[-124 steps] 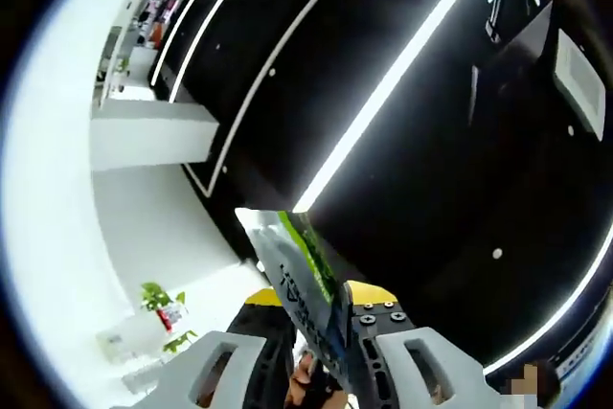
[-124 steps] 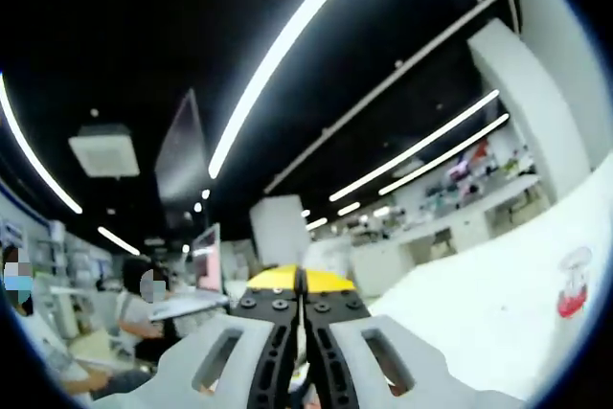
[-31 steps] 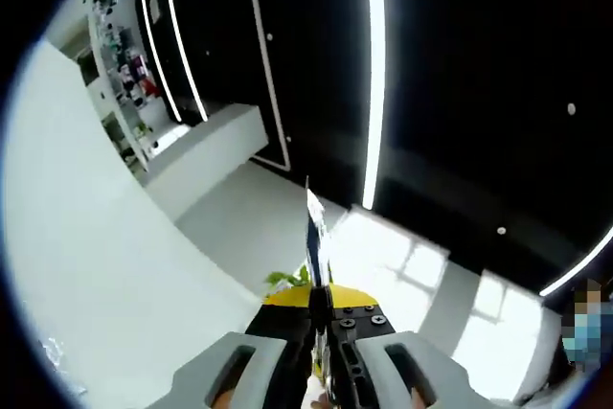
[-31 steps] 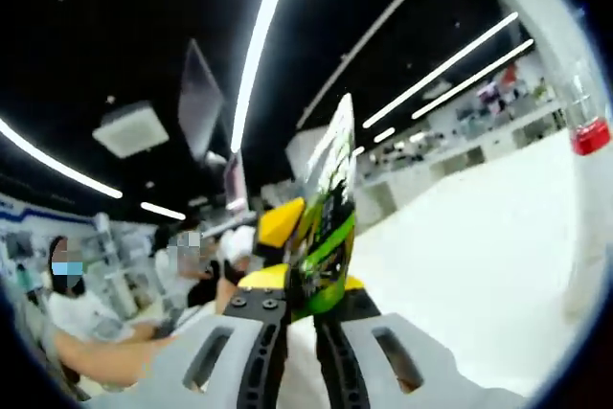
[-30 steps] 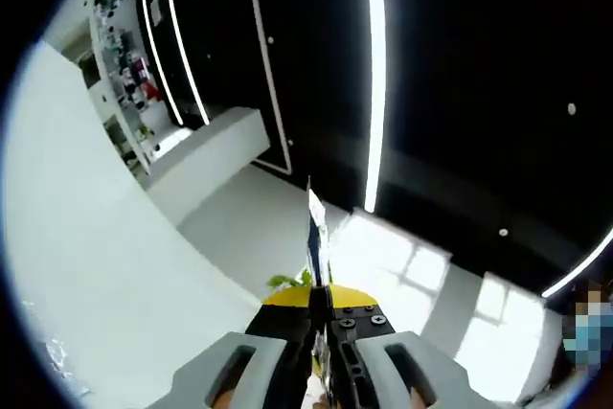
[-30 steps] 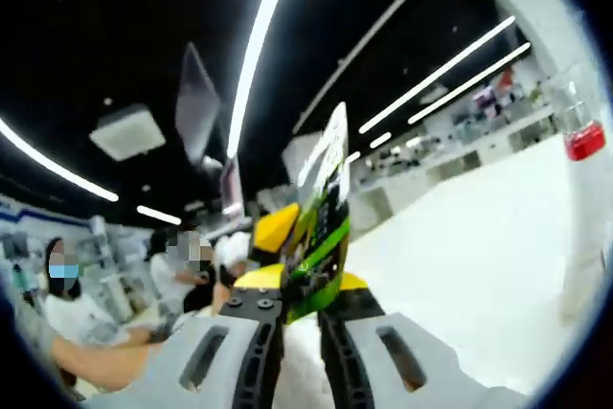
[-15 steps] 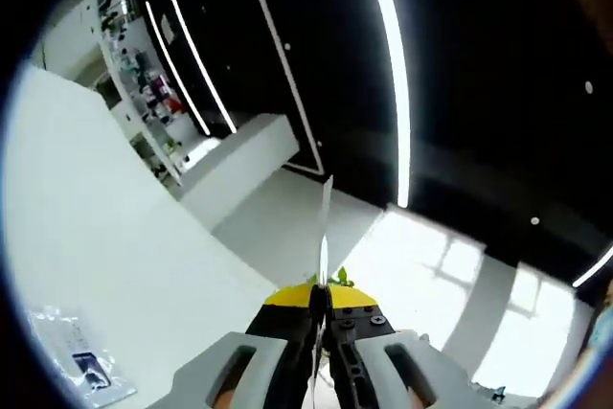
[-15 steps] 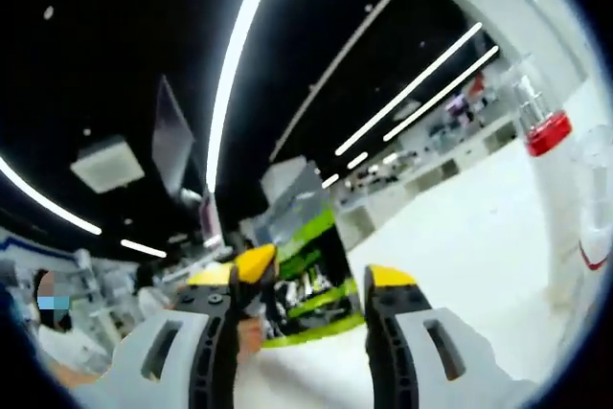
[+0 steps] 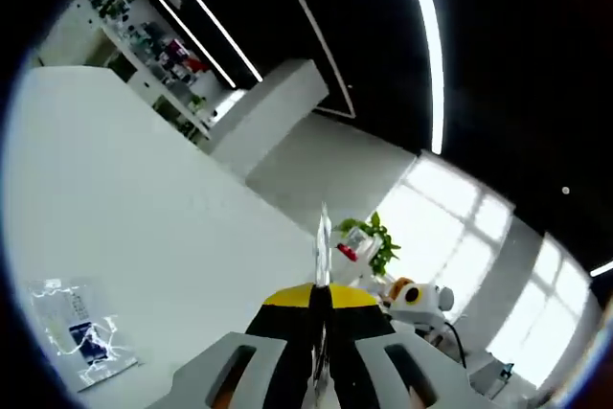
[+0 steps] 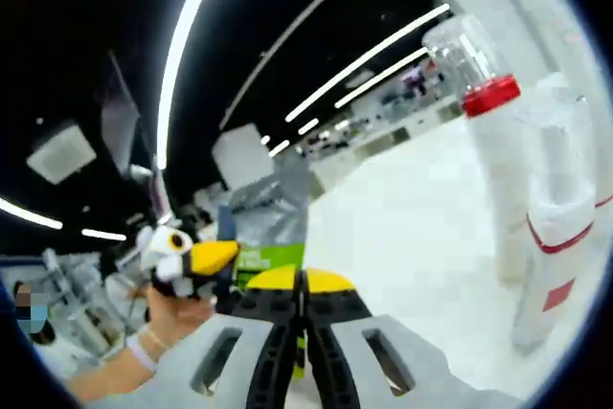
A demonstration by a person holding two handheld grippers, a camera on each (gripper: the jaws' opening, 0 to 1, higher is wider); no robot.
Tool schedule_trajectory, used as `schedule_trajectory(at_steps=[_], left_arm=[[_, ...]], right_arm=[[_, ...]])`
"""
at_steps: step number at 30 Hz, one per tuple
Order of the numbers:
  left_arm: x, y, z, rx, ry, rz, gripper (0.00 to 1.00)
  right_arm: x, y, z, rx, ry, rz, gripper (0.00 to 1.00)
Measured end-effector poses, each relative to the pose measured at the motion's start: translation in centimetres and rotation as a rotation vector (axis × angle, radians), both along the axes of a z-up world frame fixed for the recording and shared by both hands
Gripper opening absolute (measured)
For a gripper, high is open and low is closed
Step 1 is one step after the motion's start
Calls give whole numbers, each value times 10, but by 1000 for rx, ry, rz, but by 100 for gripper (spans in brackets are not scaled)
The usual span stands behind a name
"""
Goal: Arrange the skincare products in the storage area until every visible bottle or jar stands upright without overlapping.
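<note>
Flat sachet (image 9: pixel 323 237) held edge-on in the left tool (image 9: pixel 320 318), jaws clamped on its lower end, long axis running up and away along the jaws. In the right gripper view the same sachet (image 10: pixel 273 222) shows its grey-and-green face, upright, behind the right tool (image 10: pixel 302 299), whose jaws are pressed together with nothing visibly between them. White bottle with red collar (image 10: pixel 493 160) stands upright on the white table (image 10: pixel 402 227), a second bottle (image 10: pixel 560 237) just beside it. Clear packet (image 9: pixel 81 332) lies flat on the table (image 9: pixel 144 217).

The sachet (image 9: pixel 323 237) shows edge-on as a sliver — its base hidden between the claw's jaws.
</note>
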State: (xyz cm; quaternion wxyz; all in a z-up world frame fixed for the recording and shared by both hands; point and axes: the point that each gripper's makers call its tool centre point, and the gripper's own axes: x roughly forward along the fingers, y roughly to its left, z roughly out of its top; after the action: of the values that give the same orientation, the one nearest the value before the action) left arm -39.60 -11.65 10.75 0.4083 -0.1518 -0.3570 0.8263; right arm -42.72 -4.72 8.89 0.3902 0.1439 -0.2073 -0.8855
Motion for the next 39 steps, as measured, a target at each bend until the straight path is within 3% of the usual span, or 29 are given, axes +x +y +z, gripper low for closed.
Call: schedule_trajectory(at_steps=[5,9,14,19,27,31,35,39], left_arm=[[-12,5,-18,-159,24,87,4],[-11,18,-31,-273,27,73,5],[-15,20,-39,-356,50,97,8],[-25,21,-46,-477,126,122,12],[-33,21,-60,-550,128,125,18],[-38,10,-63,-648,177,198,17],[-36,15,-59,-617,180,179,16],[-33,21,-64,-629,162,143,15]], right_arm=[[6,7,-18,132,-33,-63,0],[8,17,-35,294,-45,-134,0],[12,21,-39,376,-46,-172,0],[12,29,-47,475,-48,-198,0],[9,40,-55,546,-61,-229,0],[1,64,-63,660,-82,-303,0],[-1,70,-65,675,-88,-322,0],[-2,78,-64,705,-96,-356,0]])
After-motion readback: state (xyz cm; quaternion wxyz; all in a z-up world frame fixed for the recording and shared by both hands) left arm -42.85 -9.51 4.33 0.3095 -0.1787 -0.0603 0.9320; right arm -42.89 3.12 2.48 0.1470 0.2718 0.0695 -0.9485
